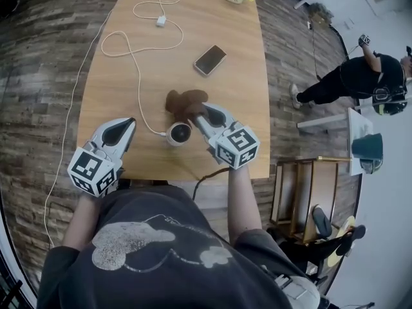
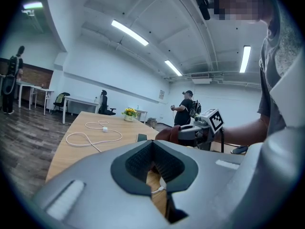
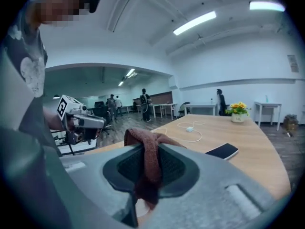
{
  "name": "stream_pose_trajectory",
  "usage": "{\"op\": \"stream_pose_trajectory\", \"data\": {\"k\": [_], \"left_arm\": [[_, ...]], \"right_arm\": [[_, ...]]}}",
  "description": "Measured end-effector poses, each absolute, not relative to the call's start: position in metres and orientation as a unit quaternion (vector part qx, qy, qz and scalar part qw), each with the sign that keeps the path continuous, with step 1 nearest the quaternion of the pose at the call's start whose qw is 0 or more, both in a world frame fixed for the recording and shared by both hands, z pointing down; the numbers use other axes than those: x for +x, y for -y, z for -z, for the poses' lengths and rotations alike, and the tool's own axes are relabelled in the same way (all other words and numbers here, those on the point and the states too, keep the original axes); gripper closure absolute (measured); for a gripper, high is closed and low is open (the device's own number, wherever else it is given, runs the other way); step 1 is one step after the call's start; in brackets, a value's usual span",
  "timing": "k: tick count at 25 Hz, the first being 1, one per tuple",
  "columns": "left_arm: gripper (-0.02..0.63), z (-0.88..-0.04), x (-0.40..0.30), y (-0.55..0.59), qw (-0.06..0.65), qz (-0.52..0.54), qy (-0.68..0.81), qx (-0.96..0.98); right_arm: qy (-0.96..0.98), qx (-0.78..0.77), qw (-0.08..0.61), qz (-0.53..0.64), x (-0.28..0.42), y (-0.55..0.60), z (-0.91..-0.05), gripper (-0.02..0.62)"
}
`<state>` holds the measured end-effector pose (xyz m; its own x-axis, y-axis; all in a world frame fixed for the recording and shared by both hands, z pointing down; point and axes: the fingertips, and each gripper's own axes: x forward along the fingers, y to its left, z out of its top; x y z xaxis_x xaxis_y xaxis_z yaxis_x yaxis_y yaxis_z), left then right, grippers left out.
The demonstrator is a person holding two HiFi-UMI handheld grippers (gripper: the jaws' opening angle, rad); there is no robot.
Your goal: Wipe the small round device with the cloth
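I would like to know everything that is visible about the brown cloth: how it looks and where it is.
The cloth is reddish brown, soft and bunched, with a coarse woven look. The right gripper is shut on a fold of it, which runs up between the jaws and spills over their top. The rest appears to sit as a lump on the wooden table, just beyond the small round device. Whether it touches the device I cannot tell.
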<state>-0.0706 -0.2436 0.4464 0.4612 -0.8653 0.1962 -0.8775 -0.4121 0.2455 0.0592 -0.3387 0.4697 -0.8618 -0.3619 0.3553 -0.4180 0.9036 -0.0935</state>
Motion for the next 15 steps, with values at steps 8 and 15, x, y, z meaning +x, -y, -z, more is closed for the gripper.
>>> {"op": "stream_pose_trajectory", "data": {"k": [8,15], "left_arm": [[0.588,-0.449,-0.081,0.244,0.16,-0.021,0.532,0.831],[0.588,-0.451,-0.09,0.241,0.161,-0.026,0.545,0.822]], "right_arm": [[0.952,0.132,0.245,-0.127,0.041,0.329,-0.523,0.54],[0.941,0.115,0.273,-0.164,0.041,0.347,-0.548,0.54]]}}
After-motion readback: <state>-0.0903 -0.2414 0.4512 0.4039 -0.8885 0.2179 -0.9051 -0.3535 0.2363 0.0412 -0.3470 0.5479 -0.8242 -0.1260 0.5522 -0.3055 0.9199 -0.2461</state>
